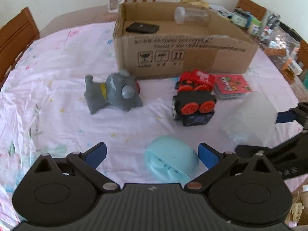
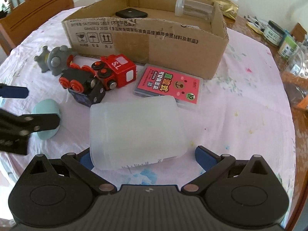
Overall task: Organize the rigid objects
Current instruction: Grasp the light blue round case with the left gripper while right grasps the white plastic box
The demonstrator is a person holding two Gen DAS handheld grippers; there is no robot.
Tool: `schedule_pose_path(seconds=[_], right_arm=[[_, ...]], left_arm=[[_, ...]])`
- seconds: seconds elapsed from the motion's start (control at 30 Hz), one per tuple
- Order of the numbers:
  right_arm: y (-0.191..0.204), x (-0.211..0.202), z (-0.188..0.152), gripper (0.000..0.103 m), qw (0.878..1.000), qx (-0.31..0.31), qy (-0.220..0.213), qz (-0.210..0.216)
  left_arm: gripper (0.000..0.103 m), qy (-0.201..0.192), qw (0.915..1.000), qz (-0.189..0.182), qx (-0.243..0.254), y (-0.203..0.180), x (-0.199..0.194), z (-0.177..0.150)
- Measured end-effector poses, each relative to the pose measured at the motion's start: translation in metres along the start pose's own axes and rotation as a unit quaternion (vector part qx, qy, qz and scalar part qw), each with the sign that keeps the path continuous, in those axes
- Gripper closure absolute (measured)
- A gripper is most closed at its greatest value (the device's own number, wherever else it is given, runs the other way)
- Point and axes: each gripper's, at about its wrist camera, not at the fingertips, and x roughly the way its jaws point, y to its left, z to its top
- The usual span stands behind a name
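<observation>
Pink floral tablecloth (image 1: pixel 48 96) covers the table; wooden chairs (image 1: pixel 15 36) surround it.

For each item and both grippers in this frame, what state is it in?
Box: upright, open top.
Clear jar: on its side, in box.
Black case: flat, in box.
Frosted tub: on its side, between right gripper's open jaws.
Blue case: on cloth, between left gripper's open jaws.
Train: tipped over.
Grey toy: lying down.
Card pack: flat.
</observation>
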Motion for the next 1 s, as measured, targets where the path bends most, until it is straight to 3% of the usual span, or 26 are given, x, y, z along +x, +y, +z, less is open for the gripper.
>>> schedule_pose_path(seconds=[0.27,0.57,0.87,1.0], right_arm=[[-0.001,0.0,-0.001,0.0,1.0,-0.014,-0.004,0.008],[-0.001,-0.001,-0.002,0.0,1.0,-0.023,-0.013,0.013],[-0.002,-0.001,-0.003,0.0,0.999,-0.024,-0.016,0.013],[-0.001,-0.002,-0.004,0.0,0.999,-0.022,-0.018,0.013]], left_arm=[[0.001,0.014,0.9989,0.043,-0.009,0.003,-0.004,-0.019],[0.002,0.002,0.999,0.044,-0.005,0.011,-0.009,-0.026],[0.024,-0.018,0.9994,0.026,0.015,-0.004,-0.006,-0.017],[0.044,-0.024,0.9993,0.022,0.015,-0.01,-0.008,-0.014]])
